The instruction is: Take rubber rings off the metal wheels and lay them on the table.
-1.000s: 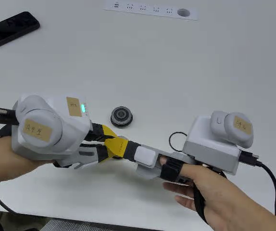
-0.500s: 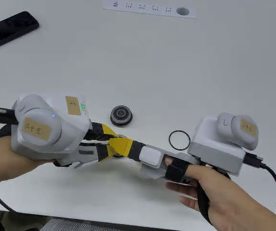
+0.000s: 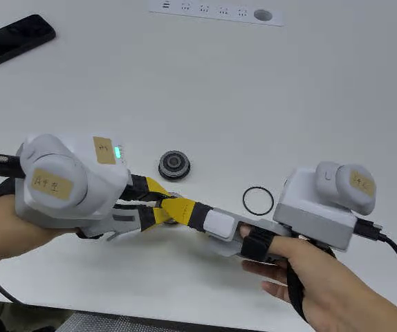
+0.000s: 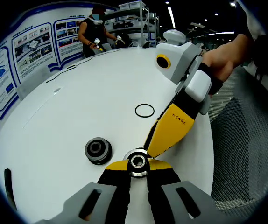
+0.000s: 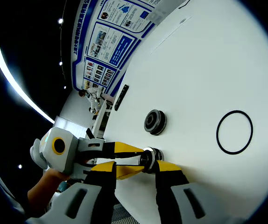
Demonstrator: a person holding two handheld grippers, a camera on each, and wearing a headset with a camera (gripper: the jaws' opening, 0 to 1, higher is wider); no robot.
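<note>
Eased slightly rightward, the right gripper [image 3: 178,209], like the left gripper [image 4: 138,165], clamps the metal wheel [image 5: 149,158] just above the table [image 3: 288,104]; its rubber ring, hard to make out, is probably thin and stretchy, best hooked at the rim.

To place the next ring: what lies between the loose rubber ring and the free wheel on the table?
Nothing: in the head view the table between the rubber ring and the free wheel is bare.
</note>
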